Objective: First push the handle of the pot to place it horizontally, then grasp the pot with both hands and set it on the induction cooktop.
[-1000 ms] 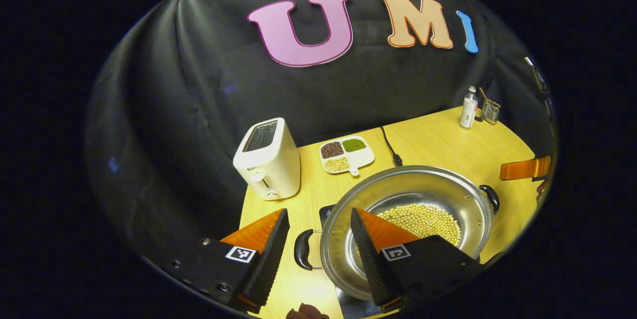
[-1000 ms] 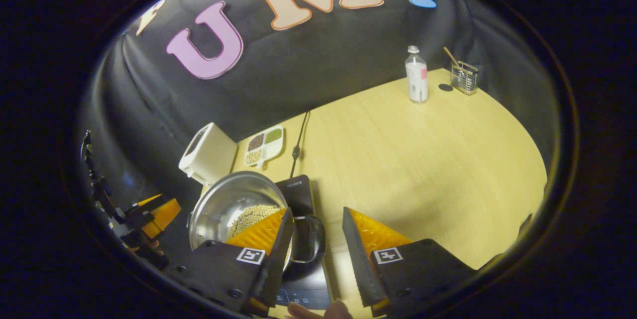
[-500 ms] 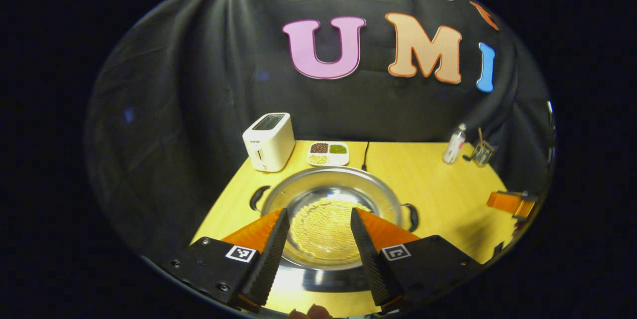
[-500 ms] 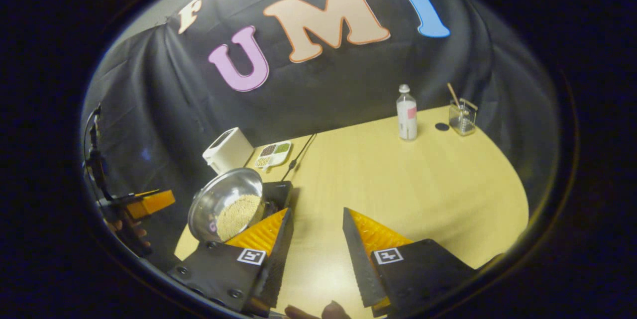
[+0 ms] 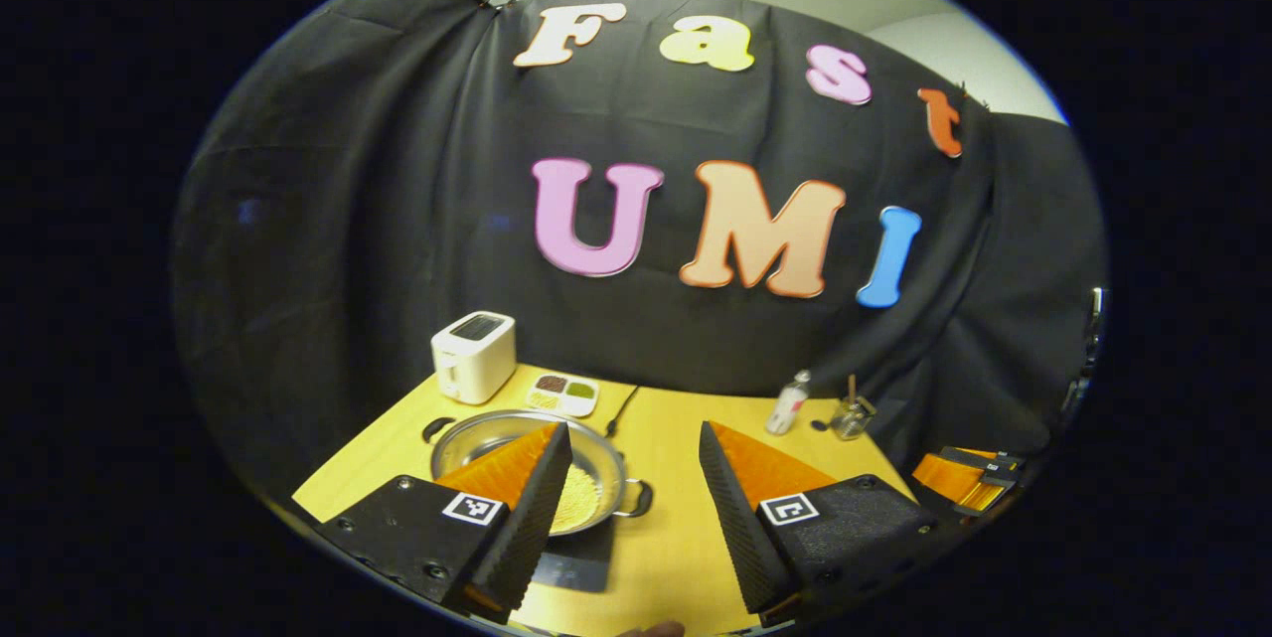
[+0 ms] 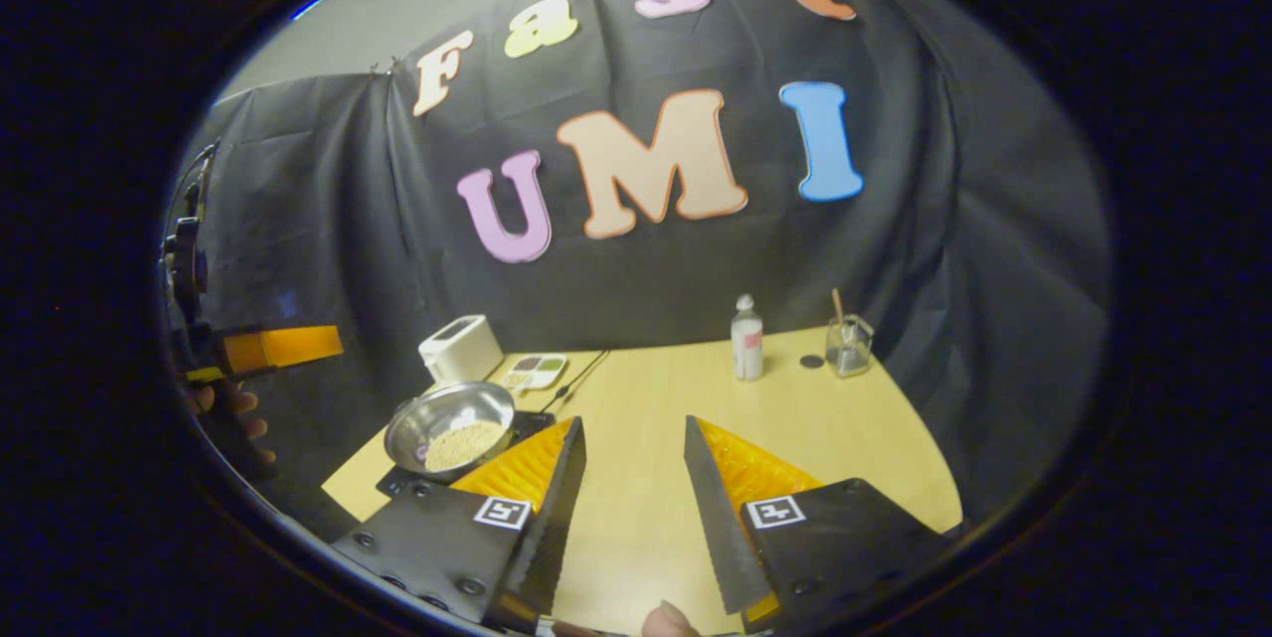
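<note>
A steel pot (image 5: 596, 470) holding yellow beans (image 5: 578, 510) sits on the black induction cooktop (image 5: 579, 567) at the table's near left. Its two black handles point left (image 5: 435, 429) and right (image 5: 643, 499). My left gripper (image 5: 634, 430) hangs open and empty, well back from and above the pot, and its left finger hides part of the bowl. In the right gripper view the pot (image 6: 449, 421) rests on the cooktop (image 6: 535, 421) to the left. My right gripper (image 6: 633, 425) is open and empty above the table's front. The left gripper (image 6: 280, 346) and a hand (image 6: 224, 406) show at far left.
A white toaster (image 5: 474, 356) and a divided dish of beans (image 5: 563, 396) stand behind the pot, with a black cable (image 5: 622, 406) beside them. A bottle (image 6: 746, 338) and a glass jar (image 6: 848, 344) stand at the back right of the yellow table (image 6: 795, 428).
Both grippers have pulled back and up from the pot's handles, open. The pot stays on the cooktop and looks much smaller and farther off in both views.
</note>
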A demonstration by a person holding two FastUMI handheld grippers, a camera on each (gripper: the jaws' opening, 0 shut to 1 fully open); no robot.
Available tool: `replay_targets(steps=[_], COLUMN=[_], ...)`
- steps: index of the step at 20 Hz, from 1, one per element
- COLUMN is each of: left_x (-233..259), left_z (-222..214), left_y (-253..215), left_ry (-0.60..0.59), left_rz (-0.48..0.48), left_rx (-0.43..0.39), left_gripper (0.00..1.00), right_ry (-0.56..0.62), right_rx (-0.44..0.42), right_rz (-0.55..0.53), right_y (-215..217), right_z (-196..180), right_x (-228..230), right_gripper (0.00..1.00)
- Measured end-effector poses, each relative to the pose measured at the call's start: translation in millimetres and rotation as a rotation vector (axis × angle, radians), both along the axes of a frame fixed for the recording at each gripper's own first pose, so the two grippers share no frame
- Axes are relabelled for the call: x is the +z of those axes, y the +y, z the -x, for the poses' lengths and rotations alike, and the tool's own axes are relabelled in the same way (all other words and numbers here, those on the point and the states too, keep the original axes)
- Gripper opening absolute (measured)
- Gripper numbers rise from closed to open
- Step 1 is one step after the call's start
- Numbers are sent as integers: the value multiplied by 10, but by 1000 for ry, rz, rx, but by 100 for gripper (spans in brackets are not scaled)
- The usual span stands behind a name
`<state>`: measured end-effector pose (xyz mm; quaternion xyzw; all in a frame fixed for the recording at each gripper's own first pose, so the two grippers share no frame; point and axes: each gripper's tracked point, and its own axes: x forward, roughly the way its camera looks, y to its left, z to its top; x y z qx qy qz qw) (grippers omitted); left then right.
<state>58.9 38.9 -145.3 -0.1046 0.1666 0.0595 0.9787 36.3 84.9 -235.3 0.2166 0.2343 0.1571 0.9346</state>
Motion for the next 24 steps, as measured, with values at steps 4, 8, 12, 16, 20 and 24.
replay_targets(steps=[4, 8, 12, 16, 20, 24], left_x=[765, 1177, 1054, 1065, 1189, 1373], left_z=[55, 245, 435, 504, 490, 474], left_y=[-118, -253, -289, -93, -214, -310], left_ry=[-147, -269, -242, -238, -269, -322], left_rz=[-24, -69, -17, -48, -88, -127], left_rx=[-33, -73, -83, -68, -101, -100], left_gripper=[79, 78, 75, 74, 79, 80], right_ry=[-128, -270, -355, -321, -401, -391], right_rx=[-76, -124, -200, -186, -227, -229], right_rz=[6, 66, 113, 100, 105, 95], right_y=[-218, -378, -449, -290, -465, -527], right_z=[20, 105, 176, 178, 165, 172], right_x=[720, 1327, 1612, 1662, 1951, 1979], right_gripper=[62, 61, 74, 75, 83, 97])
